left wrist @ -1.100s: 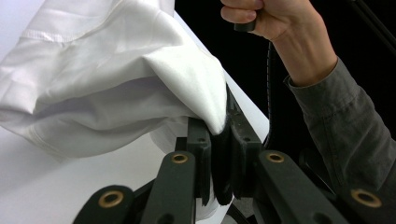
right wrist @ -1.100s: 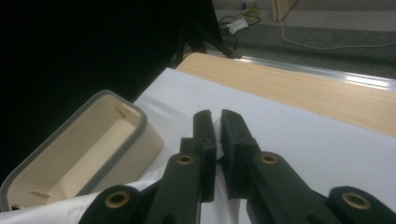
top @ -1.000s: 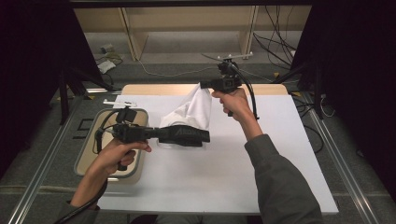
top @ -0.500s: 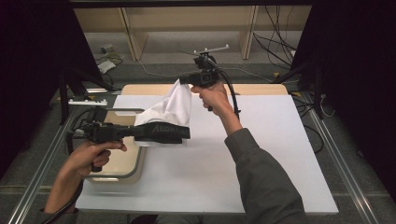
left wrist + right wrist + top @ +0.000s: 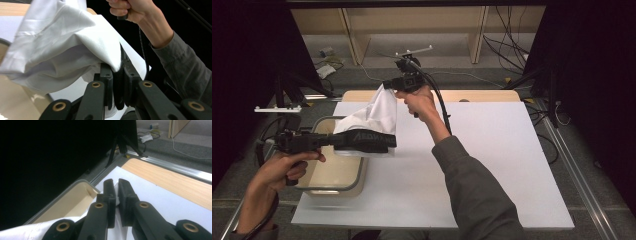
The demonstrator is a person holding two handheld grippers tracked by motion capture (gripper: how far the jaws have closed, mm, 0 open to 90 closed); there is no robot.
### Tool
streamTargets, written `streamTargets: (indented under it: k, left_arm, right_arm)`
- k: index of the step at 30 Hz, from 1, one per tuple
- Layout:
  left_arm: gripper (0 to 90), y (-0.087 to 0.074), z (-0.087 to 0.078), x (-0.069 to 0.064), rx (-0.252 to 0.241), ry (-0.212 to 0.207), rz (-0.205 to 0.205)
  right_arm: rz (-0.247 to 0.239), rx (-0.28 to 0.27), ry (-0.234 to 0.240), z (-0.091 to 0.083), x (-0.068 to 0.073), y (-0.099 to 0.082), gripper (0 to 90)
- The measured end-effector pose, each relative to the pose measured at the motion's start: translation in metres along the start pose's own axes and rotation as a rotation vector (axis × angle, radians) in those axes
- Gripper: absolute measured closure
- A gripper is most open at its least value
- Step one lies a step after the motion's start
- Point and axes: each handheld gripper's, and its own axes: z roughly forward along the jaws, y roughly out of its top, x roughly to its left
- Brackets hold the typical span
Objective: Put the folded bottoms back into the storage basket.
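1. The white cloth [image 5: 374, 112] hangs in the air between both tongs, above the near edge of the beige bin [image 5: 332, 172] at the desk's [image 5: 492, 165] left side.
2. The left tongs [image 5: 117, 82] are clamped on one corner, the right tongs [image 5: 116, 192] on another, higher.
3. Risk: each pinch catches little fabric; a tug apart could pull a corner free, dropping cloth outside the bin.
4. Its long axis slopes from the raised far corner down toward the person.
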Motion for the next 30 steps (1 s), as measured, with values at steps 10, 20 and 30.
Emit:
streamTargets:
  k: [10,20,30]
  left_arm:
    - [80.8,-0.005,-0.02,0.007,-0.021,0.041,-0.014]
    - [80.8,-0.012,-0.042,0.017,-0.028,0.072,-0.036]
    - [80.7,-0.021,-0.054,0.025,-0.013,0.094,-0.051]
  right_arm:
    - [-0.011,-0.005,0.005,0.017,0.016,0.005,85.8]
    - [-0.032,0.013,0.015,0.038,0.036,0.006,85.8]
    - [-0.035,0.022,0.026,0.057,0.049,0.001,85.7]
